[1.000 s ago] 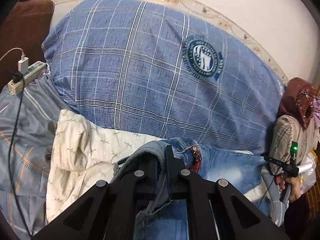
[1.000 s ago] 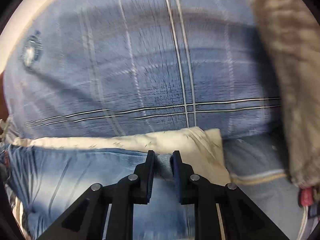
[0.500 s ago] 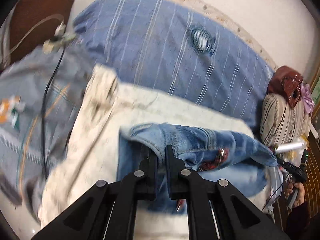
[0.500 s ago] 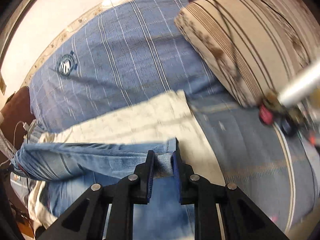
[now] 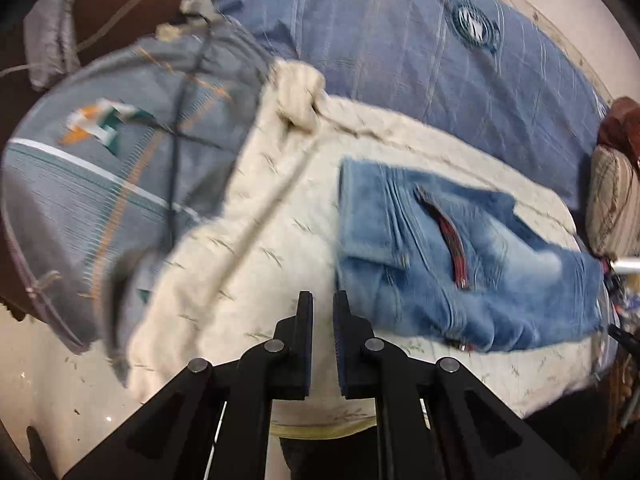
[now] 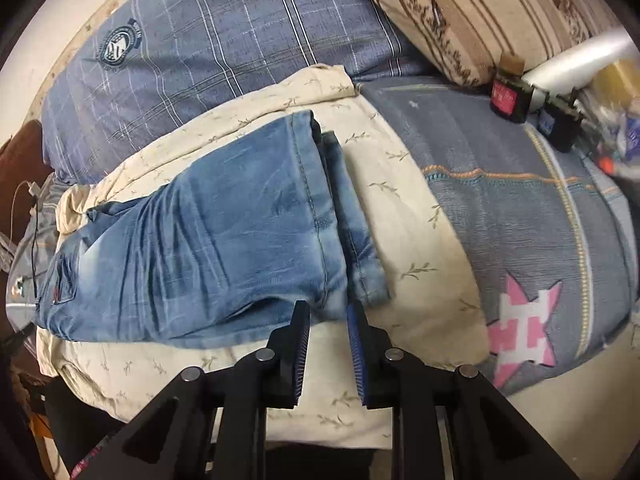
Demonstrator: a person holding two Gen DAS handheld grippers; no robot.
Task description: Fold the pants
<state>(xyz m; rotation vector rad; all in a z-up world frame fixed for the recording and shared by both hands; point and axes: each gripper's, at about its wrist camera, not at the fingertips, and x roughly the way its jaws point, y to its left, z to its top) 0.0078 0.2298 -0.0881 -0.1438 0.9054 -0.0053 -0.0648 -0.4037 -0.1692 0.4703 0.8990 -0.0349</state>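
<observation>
The blue jeans (image 5: 460, 264) lie folded into a long band on a cream sheet (image 5: 256, 280) spread over the bed. In the left wrist view their waistband and pocket end lies ahead and to the right of my left gripper (image 5: 322, 298), whose jaws stand almost together with nothing between them, over bare sheet. In the right wrist view the jeans (image 6: 224, 248) stretch away to the left, with their hem ends just beyond my right gripper (image 6: 328, 308). Its jaws are opening, and the pads do not press on the denim.
A blue plaid cushion (image 5: 400, 60) (image 6: 224, 40) lines the wall behind the sheet. A grey bedspread (image 5: 100, 184) (image 6: 520, 208) lies on both sides, with a dark cable (image 5: 176, 120) across it. A striped pillow (image 6: 480, 8) and small black boxes (image 6: 512, 96) sit at the right.
Both grippers carried the jeans back and down toward the bed's near edge and let go. The jeans now lie flat on the cream sheet. The right jaws are wider apart.
</observation>
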